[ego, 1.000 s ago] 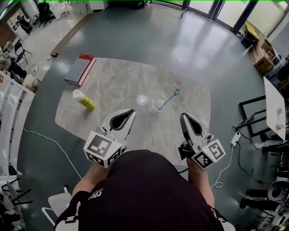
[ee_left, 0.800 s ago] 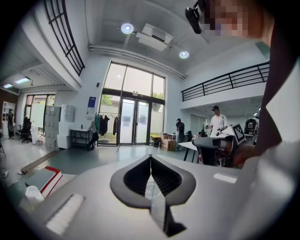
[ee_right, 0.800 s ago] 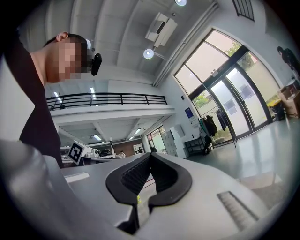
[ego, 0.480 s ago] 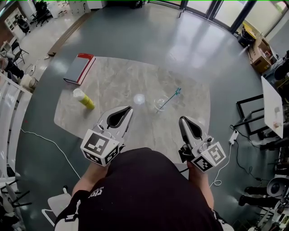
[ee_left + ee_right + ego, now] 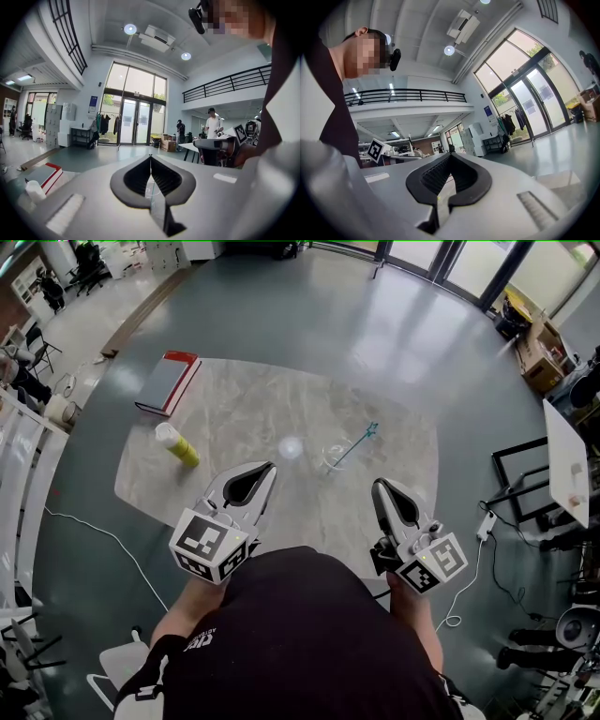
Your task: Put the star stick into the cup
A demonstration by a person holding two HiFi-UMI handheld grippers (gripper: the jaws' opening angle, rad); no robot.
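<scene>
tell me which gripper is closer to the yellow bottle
Left. The left gripper sits right of the yellow bottle in the head view; the right gripper is farther right, beyond the cup.

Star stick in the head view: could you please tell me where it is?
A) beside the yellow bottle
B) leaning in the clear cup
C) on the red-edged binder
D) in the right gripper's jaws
B: the star stick leans with its lower end in the clear cup, its star end pointing up and to the right.
</scene>
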